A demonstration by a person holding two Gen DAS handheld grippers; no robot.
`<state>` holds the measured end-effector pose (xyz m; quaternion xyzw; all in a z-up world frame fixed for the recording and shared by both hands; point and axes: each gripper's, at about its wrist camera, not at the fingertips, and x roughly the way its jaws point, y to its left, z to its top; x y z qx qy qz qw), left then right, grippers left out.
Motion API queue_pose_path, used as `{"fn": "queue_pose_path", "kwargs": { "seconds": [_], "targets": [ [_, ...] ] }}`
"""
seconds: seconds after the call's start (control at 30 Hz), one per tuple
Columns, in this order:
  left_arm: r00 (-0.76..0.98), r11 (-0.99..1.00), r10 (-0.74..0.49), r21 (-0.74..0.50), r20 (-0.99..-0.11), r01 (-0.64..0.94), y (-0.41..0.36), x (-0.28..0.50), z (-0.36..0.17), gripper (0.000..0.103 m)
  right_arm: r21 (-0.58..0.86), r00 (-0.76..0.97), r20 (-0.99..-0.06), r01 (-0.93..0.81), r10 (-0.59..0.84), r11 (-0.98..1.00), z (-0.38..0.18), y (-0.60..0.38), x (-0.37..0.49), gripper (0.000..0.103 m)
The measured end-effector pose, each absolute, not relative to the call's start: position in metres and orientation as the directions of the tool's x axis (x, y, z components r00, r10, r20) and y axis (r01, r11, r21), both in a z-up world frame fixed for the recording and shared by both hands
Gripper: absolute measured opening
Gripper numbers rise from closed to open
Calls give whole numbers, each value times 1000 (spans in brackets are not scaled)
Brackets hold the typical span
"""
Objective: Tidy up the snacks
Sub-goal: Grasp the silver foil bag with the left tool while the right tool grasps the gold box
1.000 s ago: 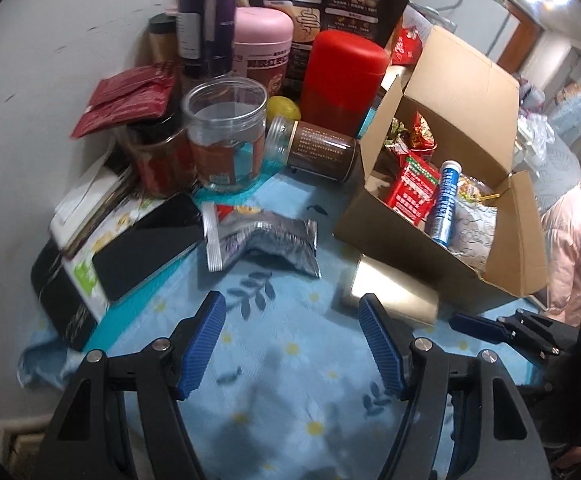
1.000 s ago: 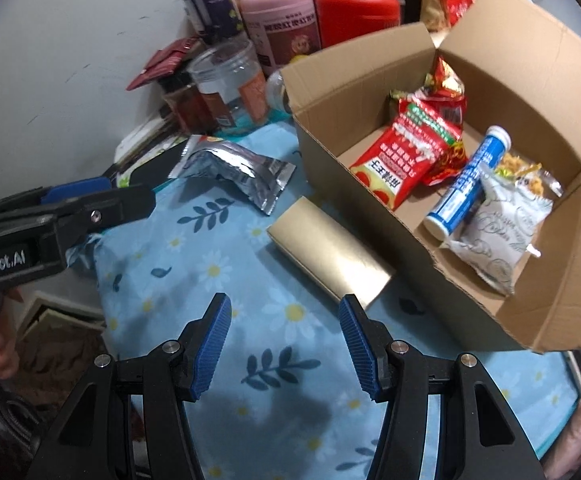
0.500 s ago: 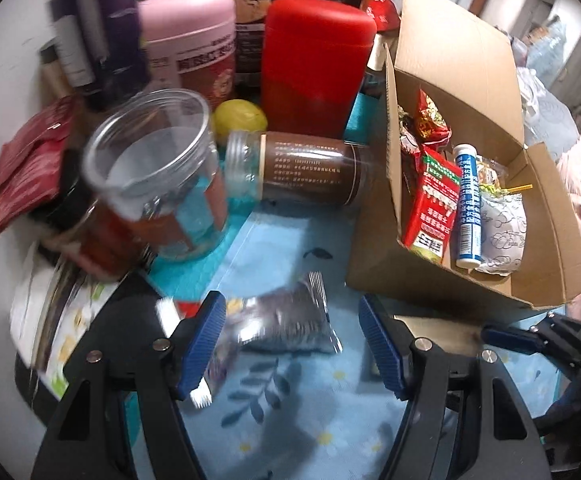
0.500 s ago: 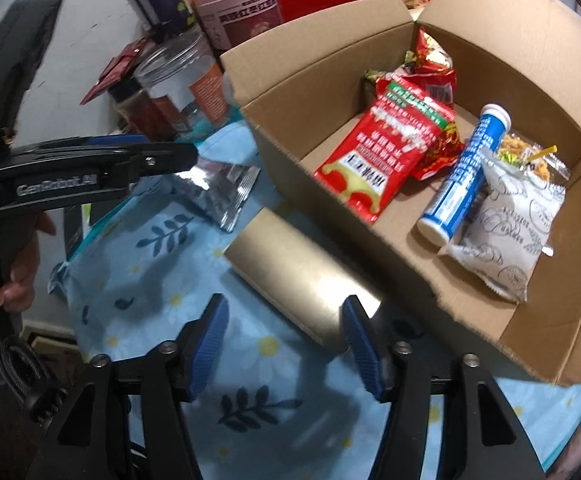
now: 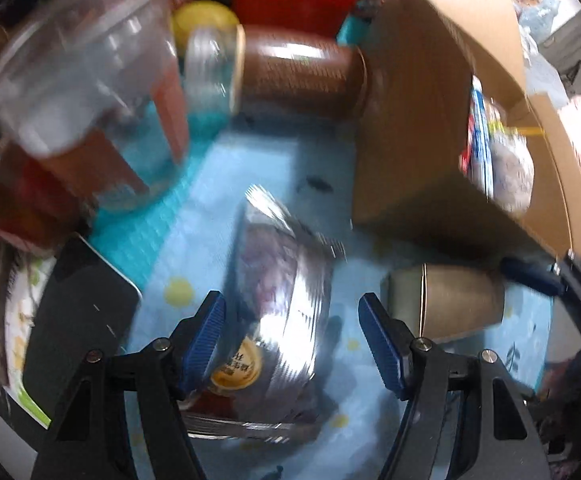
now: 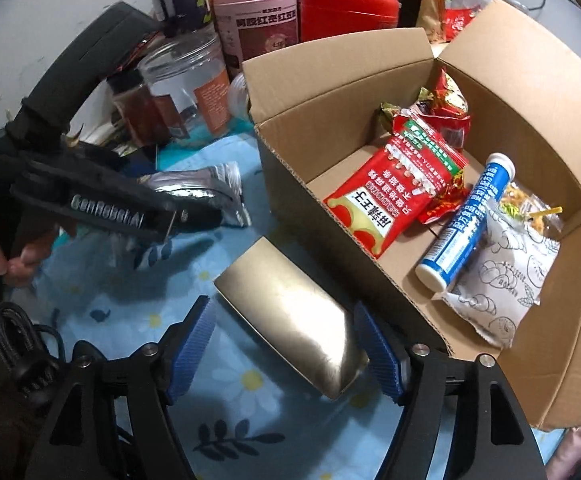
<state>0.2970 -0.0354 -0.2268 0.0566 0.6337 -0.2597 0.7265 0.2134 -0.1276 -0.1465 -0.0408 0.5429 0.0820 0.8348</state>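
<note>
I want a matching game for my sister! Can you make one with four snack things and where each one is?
Things:
1. blue tube
2. silver packet
3. gold box
4. brown jar

Places:
A. between the left gripper's open fingers
B. lying on its side beside the cardboard box
C. inside the cardboard box
D. between the right gripper's open fingers

Pairs: 1-C, 2-A, 3-D, 4-B

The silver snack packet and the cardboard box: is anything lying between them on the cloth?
No. In the right wrist view only bare flowered cloth separates the silver packet from the cardboard box.
</note>
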Motion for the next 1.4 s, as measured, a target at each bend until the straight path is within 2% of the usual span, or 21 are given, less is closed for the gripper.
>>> {"fn": "queue_pose_path", "kwargs": {
  "seconds": [0.17, 0.2, 0.23, 0.27, 0.3, 0.43, 0.67, 0.8, 0.87, 1.03, 1.4],
  "targets": [
    [142, 865, -227, -132, -963, 485, -46, 288, -227, 67, -17, 392, -917, -219, 72, 976, -152, -122, 212, 76],
    [177, 871, -209, -101, -962, 481, -48, 287, -225, 62, -21, 393, -917, -224, 70, 974, -152, -121, 212, 76],
    [183, 874, -203, -93, -962, 478, -50, 286, -224, 45, -26, 394, -917, -229, 68, 973, -153, -121, 212, 76],
    [161, 876, -198, -101, -967, 472, -51, 285, -224, 39, -29, 395, -916, -232, 67, 972, -154, -121, 212, 76],
    [151, 877, -200, -108, -968, 468, -52, 283, -223, 38, -34, 398, -915, -237, 65, 971, -154, -121, 211, 76],
    [148, 869, -194, -99, -970, 485, -54, 262, -219, 38, -96, 402, -916, -270, 21, 958, -161, -113, 207, 77],
    [119, 890, -202, -131, -972, 436, -46, 229, -215, 38, -71, 411, -910, -273, 50, 960, -165, -112, 191, 79],
    [118, 909, -201, -141, -972, 393, -39, 213, -211, 38, -14, 402, -910, -263, 97, 965, -159, -113, 181, 77],
    [126, 918, -203, -145, -971, 368, -35, 211, -209, 38, 21, 416, -903, -210, 109, 977, -154, -121, 180, 73],
    [146, 938, -220, -168, -965, 302, -22, 203, -206, 38, 67, 469, -880, -40, 78, 997, -150, -156, 181, 73],
    [161, 958, -230, -193, -960, 214, 12, 184, -200, 38, 235, 440, -864, -73, 243, 969, -160, -159, 187, 74]
  ]
}}
